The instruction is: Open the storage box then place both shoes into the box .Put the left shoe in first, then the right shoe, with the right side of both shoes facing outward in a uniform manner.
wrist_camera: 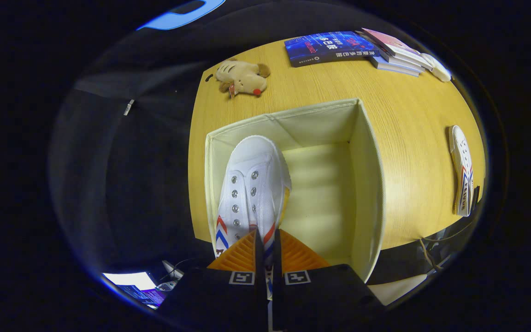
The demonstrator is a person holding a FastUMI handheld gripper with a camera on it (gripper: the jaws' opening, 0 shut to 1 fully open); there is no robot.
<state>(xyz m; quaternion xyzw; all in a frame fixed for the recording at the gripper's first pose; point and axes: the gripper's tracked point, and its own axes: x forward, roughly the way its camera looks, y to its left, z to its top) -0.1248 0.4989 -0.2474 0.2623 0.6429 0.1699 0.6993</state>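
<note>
An open cream fabric storage box stands on the wooden table, seen from above. A white canvas shoe with red and blue stripes hangs inside it along the wall away from the second shoe, toe pointing away from me. My gripper is shut on this shoe, its two fingers pinching the edge near the heel. The second matching white shoe lies on the table outside the box, well off to the other side, near the table's edge.
A tan plush toy lies on the table beyond the box. A blue book and a stack of books sit at the far side. Cables hang off the table's near edge.
</note>
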